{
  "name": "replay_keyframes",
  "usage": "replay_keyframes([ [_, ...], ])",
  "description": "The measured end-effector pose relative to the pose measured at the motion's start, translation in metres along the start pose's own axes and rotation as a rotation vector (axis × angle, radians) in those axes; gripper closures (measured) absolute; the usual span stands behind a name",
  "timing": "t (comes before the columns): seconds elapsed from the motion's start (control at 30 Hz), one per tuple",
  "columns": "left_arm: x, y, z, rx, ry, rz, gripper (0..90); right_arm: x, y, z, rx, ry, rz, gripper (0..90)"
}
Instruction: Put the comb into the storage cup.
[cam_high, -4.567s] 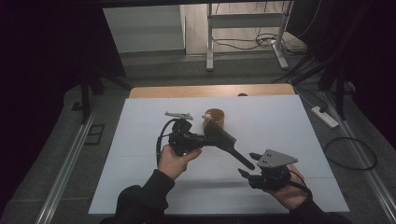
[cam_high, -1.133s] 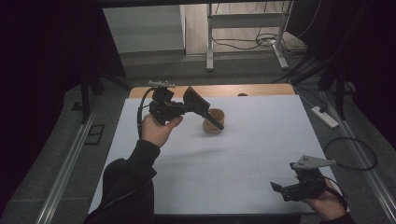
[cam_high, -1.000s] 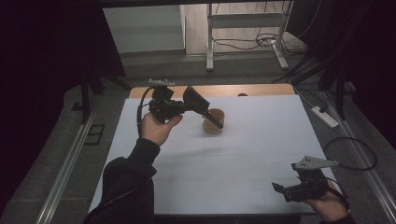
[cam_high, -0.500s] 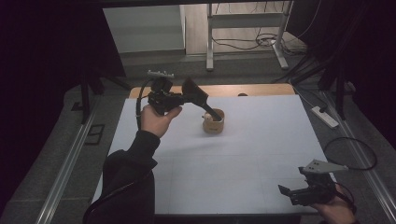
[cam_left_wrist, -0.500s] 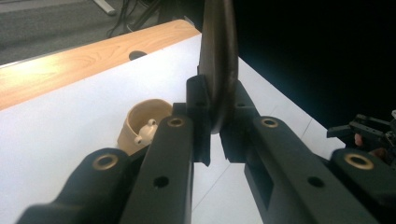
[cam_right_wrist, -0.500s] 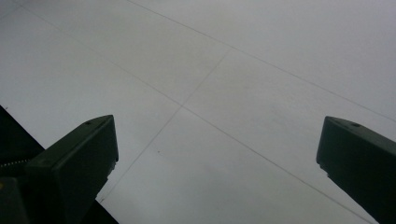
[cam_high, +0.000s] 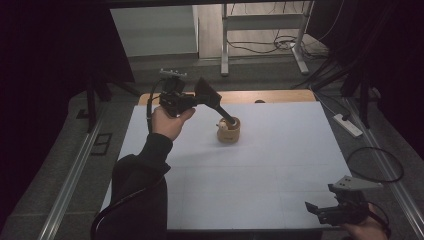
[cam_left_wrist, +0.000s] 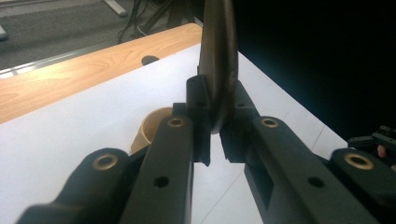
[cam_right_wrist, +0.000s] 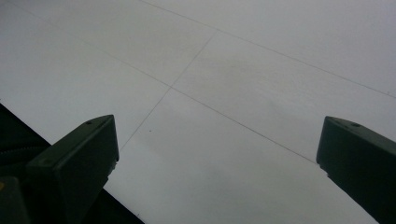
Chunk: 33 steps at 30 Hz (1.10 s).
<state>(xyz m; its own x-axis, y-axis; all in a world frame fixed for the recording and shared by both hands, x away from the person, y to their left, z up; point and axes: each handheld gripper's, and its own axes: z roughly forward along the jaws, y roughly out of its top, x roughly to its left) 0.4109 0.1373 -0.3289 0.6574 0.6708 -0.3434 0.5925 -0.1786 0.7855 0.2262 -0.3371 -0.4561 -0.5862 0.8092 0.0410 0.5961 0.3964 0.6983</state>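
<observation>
A: While the left gripper (cam_high: 227, 117) hangs over the far part of the white table (cam_high: 260, 175), what is between its jaws?

B: Item one: a dark, flat, curved piece (cam_left_wrist: 217, 60), clamped tight. What it is cannot be told. In the left gripper view it rises from between the jaws.

A: And the wooden cup (cam_high: 229, 131)?

B: Item two: upright on the table, directly under the left gripper's tip. Something pale (cam_high: 223, 125) sits at its rim, too small to identify.

A: Right gripper (cam_high: 316, 212)?

B: Item three: well apart from the cup, at the table's near right corner. Jaws spread wide, nothing between them, bare tabletop beneath.

A: Anything past the cup?

B: Item four: a wooden strip (cam_high: 280, 96) along the table's far edge.
</observation>
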Motion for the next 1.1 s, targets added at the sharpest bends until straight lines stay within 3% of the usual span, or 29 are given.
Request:
replay_keyframes([
  [1.1,0.013,0.016,0.023,0.031,0.057,-0.018,82.7,0.0,-0.003,-0.004,-0.017,-0.01,0.009,0.0],
])
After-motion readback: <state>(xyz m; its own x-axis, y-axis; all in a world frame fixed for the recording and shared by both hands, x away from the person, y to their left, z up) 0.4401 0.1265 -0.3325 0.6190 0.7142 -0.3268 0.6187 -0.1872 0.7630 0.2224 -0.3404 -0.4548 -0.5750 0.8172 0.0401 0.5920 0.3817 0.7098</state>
